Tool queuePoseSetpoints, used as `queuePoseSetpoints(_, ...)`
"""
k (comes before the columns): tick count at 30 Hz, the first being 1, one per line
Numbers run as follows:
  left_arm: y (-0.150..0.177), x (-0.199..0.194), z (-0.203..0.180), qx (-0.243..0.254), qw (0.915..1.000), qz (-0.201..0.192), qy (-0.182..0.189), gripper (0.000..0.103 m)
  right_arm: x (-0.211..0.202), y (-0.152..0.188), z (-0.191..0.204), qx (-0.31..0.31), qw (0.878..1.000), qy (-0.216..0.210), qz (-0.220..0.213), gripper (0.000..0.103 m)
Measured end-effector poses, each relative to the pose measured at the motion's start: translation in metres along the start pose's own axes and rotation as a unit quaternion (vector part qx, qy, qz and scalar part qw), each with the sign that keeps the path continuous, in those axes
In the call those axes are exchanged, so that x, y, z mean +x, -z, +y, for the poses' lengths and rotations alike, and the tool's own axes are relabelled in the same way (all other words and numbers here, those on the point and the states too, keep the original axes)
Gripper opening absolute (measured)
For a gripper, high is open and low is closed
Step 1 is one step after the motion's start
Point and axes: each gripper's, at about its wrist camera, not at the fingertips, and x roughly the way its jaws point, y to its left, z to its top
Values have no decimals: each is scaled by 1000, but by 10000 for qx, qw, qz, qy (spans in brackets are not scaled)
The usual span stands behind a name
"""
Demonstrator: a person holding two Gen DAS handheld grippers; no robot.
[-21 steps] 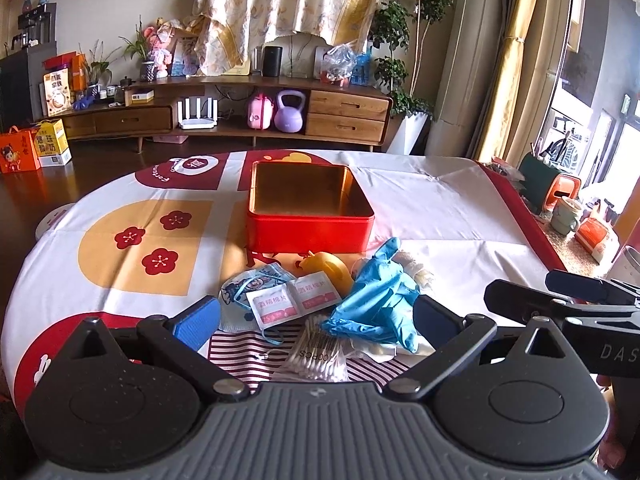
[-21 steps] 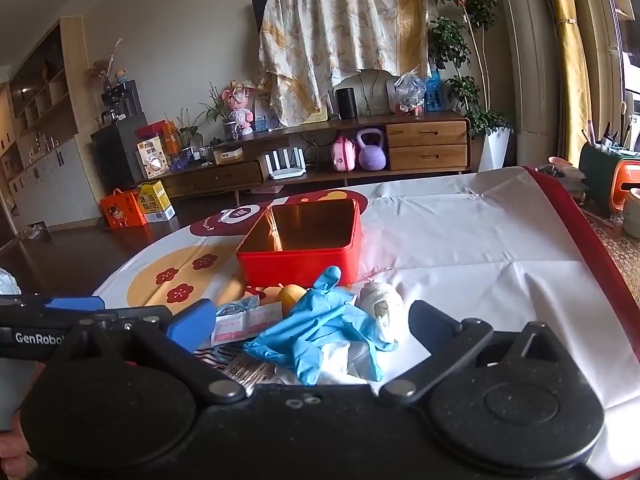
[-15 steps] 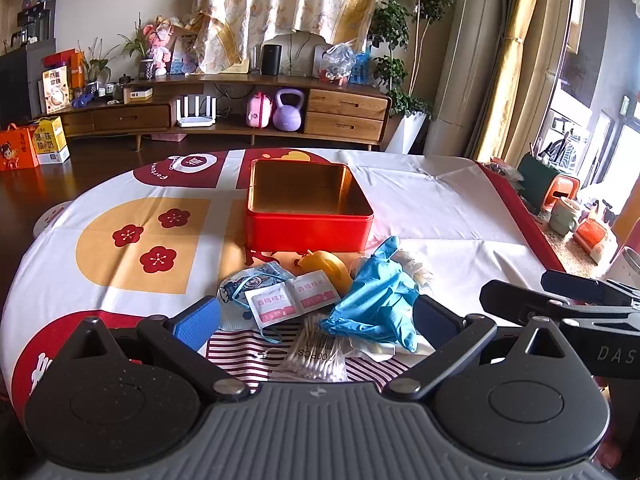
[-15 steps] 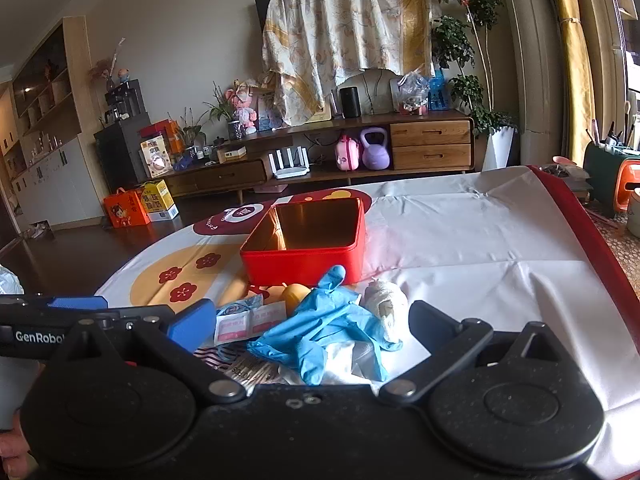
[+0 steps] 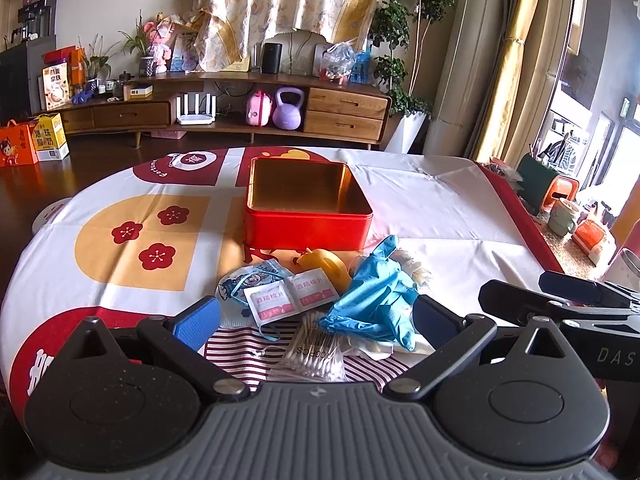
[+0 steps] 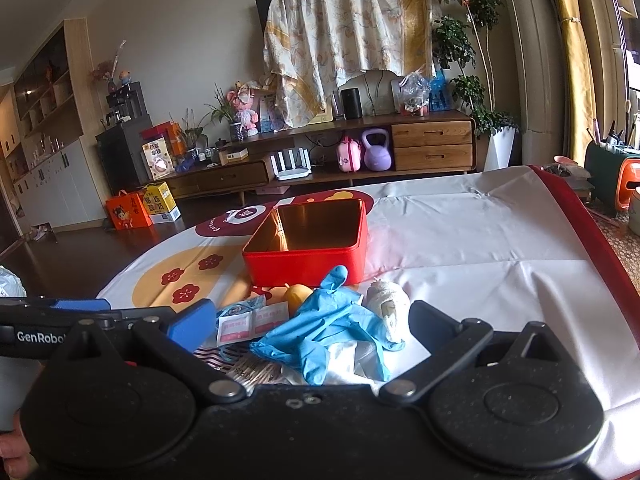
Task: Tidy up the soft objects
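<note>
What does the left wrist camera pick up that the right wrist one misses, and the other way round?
Only the left wrist view shows the right gripper at its edge, and the child's face mask in full. Only the right wrist view shows the left gripper, a hand in the bottom corner, and the tall shelving on the far wall. Both show the empty red tin, the blue glove, the yellow item, the wipe sachets, the cotton swab pack and the patterned tablecloth.
</note>
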Motion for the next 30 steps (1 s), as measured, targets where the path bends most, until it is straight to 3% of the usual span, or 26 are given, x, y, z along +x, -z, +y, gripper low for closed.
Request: queuePoseSetpoints(30, 3, 1, 1, -39, 10000, 48, 49, 103, -1, -3, 9, 19, 9999, -45, 130, 102)
